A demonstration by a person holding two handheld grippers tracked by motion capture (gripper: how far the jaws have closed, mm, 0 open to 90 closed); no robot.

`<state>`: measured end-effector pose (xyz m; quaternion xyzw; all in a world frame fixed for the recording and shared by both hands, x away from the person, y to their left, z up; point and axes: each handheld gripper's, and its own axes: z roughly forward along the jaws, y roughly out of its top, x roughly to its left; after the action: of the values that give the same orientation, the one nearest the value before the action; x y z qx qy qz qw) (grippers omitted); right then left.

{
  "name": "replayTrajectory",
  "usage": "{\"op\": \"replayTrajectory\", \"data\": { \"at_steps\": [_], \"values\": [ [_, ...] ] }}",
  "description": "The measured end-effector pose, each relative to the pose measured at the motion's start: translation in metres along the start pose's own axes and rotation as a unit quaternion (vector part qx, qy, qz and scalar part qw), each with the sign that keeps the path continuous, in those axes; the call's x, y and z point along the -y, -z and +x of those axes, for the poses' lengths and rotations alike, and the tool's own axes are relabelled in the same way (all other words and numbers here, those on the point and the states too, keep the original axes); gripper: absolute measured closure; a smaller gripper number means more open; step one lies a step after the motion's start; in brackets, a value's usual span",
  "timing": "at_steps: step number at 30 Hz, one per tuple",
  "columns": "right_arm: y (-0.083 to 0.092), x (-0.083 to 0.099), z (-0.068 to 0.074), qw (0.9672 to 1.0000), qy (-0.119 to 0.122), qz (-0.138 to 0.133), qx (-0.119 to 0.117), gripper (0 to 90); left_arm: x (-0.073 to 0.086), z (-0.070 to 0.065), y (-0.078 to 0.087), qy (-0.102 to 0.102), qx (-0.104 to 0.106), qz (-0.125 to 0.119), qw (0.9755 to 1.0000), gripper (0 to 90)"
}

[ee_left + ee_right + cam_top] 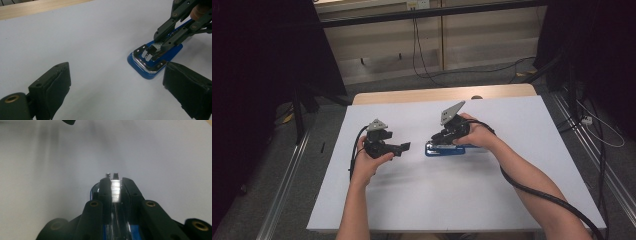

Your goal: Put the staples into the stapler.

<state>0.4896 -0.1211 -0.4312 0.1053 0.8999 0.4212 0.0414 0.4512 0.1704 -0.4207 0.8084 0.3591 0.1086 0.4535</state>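
So: white worktop (492, 200) carries a blue stapler (447, 149) near its middle, a bit toward the far edge. Right gripper (443, 138) sits on it, its 2 jaws closed tight on the stapler's metal top arm (115, 191). Left gripper (404, 146) hovers just left of the stapler, jaws wide apart, nothing between them.

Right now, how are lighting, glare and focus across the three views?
High view: dim, dark surroundings, mildly soft. Left gripper view: sharp on the blue stapler, its chrome glinting; own near tongs blurred. Right gripper view: glare on the metal strip, table hazy and unevenly shaded.
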Motion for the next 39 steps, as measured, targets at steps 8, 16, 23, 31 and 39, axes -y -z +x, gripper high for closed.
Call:
{"op": "replayTrajectory", "data": {
  "at_steps": [8, 16, 23, 31, 39],
  "values": [
    [-0.0003, 0.0011, -0.0006, 1.0000, 0.003, 0.000, -0.002, 79.2, 0.0004, -0.0001, -0.0003, 0.002, 0.000, 0.000, 1.0000, 7.9],
    [-0.0020, 0.0009, -0.0009, 1.0000, 0.006, 0.001, -0.002, 79.2, 0.0005, 0.0005, -0.0004, -0.002, -0.002, 0.004, 1.0000, 7.9],
    [-0.0038, 0.0011, -0.0014, 1.0000, 0.004, 0.001, -0.003, 79.2, 0.0012, 0.0010, -0.0008, 0.002, -0.001, 0.004, 1.0000, 7.9],
    [-0.0056, -0.0003, -0.0013, 1.0000, 0.004, 0.001, -0.004, 79.1, 0.0010, 0.0011, -0.0005, 0.000, -0.002, 0.003, 1.0000, 7.9],
    [-0.0057, -0.0004, -0.0014, 1.0000, 0.007, 0.001, -0.004, 79.2, 0.0010, 0.0012, -0.0005, 0.000, -0.003, 0.004, 1.0000, 7.9]
  ]
}}
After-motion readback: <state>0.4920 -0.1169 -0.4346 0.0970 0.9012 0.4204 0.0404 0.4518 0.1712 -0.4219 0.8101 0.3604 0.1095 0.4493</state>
